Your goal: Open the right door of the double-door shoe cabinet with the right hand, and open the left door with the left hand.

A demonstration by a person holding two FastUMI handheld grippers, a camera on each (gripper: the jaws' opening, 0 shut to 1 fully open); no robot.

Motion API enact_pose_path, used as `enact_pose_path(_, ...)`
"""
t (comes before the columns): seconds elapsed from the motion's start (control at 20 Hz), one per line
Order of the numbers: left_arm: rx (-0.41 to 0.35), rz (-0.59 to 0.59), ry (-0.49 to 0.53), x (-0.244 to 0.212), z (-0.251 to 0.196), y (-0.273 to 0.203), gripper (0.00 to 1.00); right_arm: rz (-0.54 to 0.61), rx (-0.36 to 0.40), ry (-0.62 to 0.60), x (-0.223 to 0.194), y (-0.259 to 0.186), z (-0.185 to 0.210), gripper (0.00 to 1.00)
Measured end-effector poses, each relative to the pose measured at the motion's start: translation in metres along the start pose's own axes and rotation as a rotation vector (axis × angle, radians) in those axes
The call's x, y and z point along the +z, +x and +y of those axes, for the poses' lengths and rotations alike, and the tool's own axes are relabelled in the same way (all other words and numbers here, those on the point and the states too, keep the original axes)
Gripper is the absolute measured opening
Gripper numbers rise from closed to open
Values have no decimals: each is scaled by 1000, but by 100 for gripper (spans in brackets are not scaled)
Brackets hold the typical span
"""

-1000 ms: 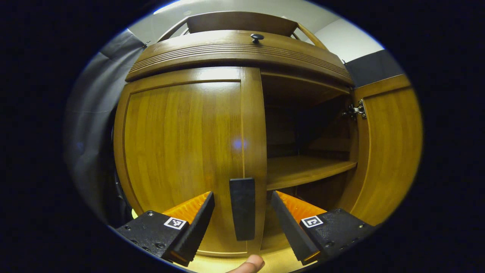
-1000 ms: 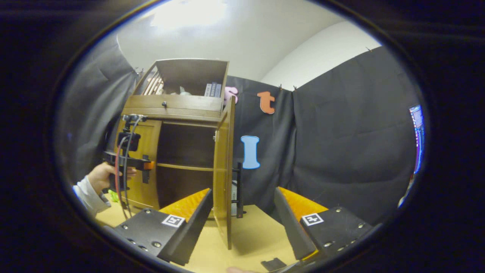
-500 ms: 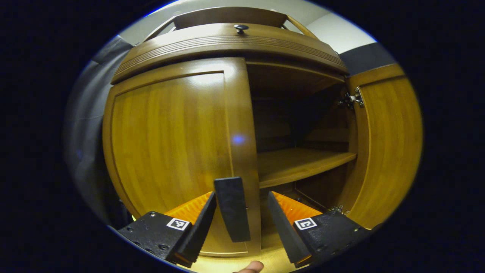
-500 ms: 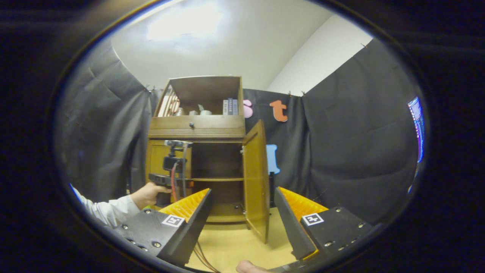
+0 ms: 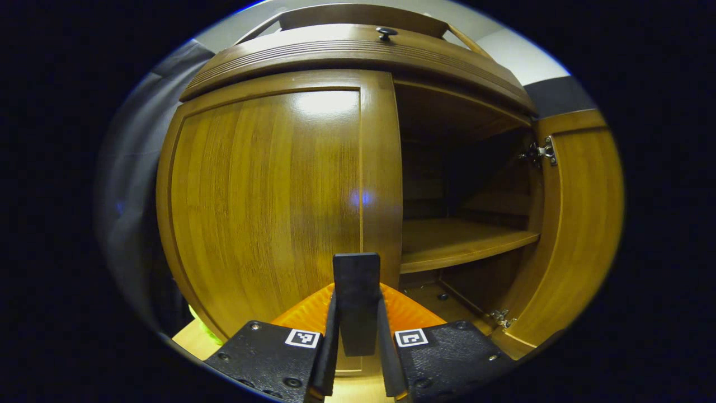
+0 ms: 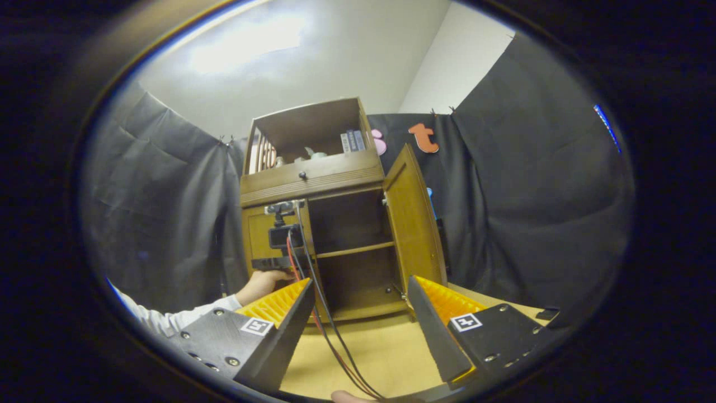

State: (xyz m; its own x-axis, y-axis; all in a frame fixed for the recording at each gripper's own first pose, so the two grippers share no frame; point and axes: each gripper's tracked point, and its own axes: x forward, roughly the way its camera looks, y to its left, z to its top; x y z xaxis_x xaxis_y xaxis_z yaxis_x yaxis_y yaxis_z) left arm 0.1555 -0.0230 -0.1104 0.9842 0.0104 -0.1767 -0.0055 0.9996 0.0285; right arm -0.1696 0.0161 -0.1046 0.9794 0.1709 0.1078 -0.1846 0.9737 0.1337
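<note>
Clamping left gripper on left door handle, left door still shut; right door swung open, right gripper spread, hanging back. Needing outward pull, arcing about the hinges.

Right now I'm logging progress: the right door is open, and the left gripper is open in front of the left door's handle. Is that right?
Not quite. The left gripper view shows the left gripper shut on the handle of the left door, not open in front of it. The right door is indeed open.
</note>
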Motion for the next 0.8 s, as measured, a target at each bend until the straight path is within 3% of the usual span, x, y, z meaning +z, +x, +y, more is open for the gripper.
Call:
enact_pose_path(0.35, -78, 57, 2, -16, 1, -32, 34, 16, -97, 5, 0, -1, -18, 99)
enact_pose_path(0.7, -129, 34, 19, -17, 2, -53, 31, 18, -151, -34, 10, -8, -28, 99)
enact_pose_path(0.75, -137, 34, 17, -16, 4, -58, 29, 16, -153, -38, 11, -7, -30, 94)
enact_pose_path(0.8, -145, 35, 11, -16, 4, -64, 29, 11, -163, -46, 13, -6, -32, 99)
